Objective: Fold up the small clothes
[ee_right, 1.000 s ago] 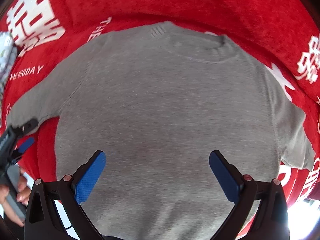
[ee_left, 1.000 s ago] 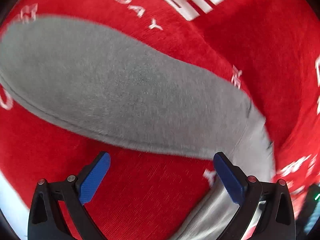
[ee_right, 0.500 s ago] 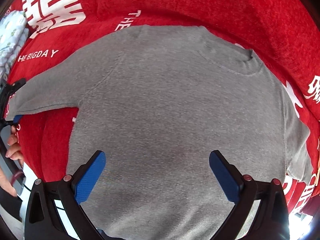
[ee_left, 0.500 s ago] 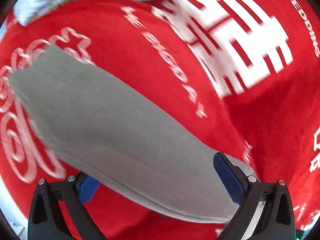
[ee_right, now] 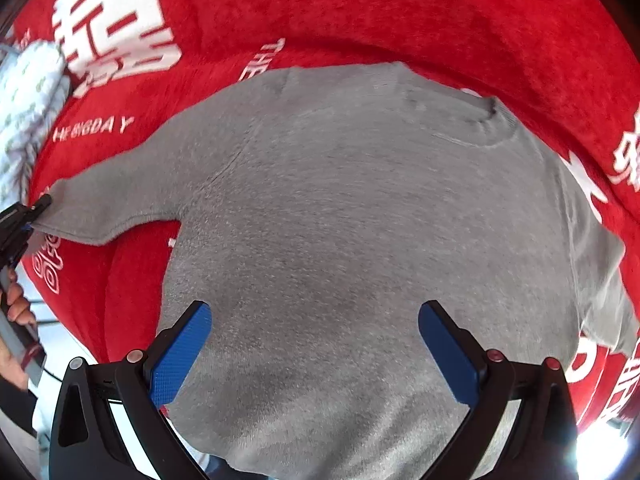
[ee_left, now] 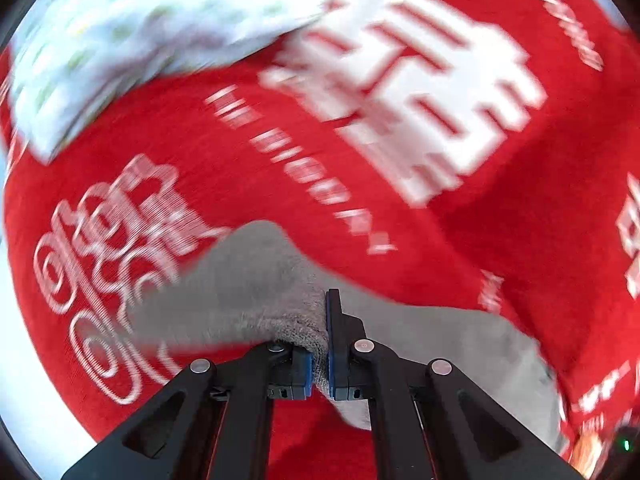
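A grey sweater (ee_right: 340, 220) lies spread flat on a red blanket, neck toward the far right. My left gripper (ee_left: 322, 344) has its jaws closing on the cuff of the sweater's left sleeve (ee_left: 248, 292), and the blue pads press the knit between them. The right wrist view shows that same gripper (ee_right: 36, 208) at the sleeve's end, with a person's hand (ee_right: 18, 304) on its handle. Above the lower body of the sweater my right gripper (ee_right: 316, 344) stands open, with only the flat cloth below its fingers.
The red blanket (ee_left: 480, 240) carries large white lettering and covers the whole surface (ee_right: 400, 12). A white cloth with small green marks (ee_left: 140, 32) lies bunched at the far left (ee_right: 28, 112). Pale floor shows past the blanket's left edge.
My left gripper went from wide open over the sleeve to shut on its cuff and rose, lifting the sleeve end. The right gripper stayed open and drifted slightly over the sweater.
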Demonstrator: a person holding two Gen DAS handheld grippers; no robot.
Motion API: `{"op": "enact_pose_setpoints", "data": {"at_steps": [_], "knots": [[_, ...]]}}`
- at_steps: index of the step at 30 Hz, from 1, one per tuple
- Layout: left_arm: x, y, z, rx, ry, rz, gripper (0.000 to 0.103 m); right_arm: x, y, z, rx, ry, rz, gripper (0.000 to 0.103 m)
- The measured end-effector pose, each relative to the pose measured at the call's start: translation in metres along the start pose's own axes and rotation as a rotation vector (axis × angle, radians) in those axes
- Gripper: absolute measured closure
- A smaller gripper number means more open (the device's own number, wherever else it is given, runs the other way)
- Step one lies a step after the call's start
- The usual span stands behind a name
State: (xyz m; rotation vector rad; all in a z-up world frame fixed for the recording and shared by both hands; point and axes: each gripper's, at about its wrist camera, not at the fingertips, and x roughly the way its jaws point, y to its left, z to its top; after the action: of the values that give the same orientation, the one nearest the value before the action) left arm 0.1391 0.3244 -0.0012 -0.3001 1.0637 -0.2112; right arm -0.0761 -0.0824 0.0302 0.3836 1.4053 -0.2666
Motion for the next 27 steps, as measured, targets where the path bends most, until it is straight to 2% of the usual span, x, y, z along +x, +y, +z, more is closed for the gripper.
{"op": "enact_pose_setpoints", "data": {"at_steps": [3,7,8,10,12,16,20,21,22,23,25,27], "knots": [[-0.014,-0.063,0.001,0.131,-0.013,-0.1,0.098,-0.01,-0.017,-0.005,0.045,-0.033,0.008,0.0],[-0.023,-0.168,-0.013,0.329,-0.022,-0.225,0.098,-0.025,-0.054,-0.013,0.138,-0.059,0.03,0.0],[-0.02,-0.201,-0.025,0.38,-0.011,-0.264,0.098,-0.03,-0.067,-0.016,0.161,-0.07,0.035,0.0],[-0.014,-0.25,-0.045,0.456,0.014,-0.296,0.098,-0.037,-0.091,-0.02,0.193,-0.089,0.037,0.0],[0.003,-0.297,-0.075,0.515,0.073,-0.334,0.098,-0.041,-0.118,-0.024,0.231,-0.096,0.027,0.0],[0.043,-0.37,-0.153,0.687,0.181,-0.319,0.098,-0.039,-0.172,-0.039,0.33,-0.091,0.008,0.0],[0.083,-0.396,-0.221,0.818,0.301,-0.228,0.098,-0.027,-0.216,-0.059,0.416,-0.064,-0.005,0.0],[0.09,-0.396,-0.232,0.834,0.332,-0.204,0.094,-0.024,-0.223,-0.064,0.429,-0.057,-0.008,0.0],[0.094,-0.393,-0.238,0.842,0.357,-0.185,0.08,-0.021,-0.23,-0.069,0.444,-0.049,-0.007,0.0],[0.094,-0.389,-0.242,0.846,0.368,-0.175,0.072,-0.017,-0.236,-0.073,0.461,-0.04,-0.002,0.0],[0.084,-0.386,-0.245,0.862,0.342,-0.175,0.041,-0.012,-0.244,-0.078,0.48,-0.028,0.003,0.0],[0.069,-0.387,-0.24,0.891,0.304,-0.153,0.027,-0.011,-0.246,-0.079,0.491,-0.021,0.004,0.0]]}}
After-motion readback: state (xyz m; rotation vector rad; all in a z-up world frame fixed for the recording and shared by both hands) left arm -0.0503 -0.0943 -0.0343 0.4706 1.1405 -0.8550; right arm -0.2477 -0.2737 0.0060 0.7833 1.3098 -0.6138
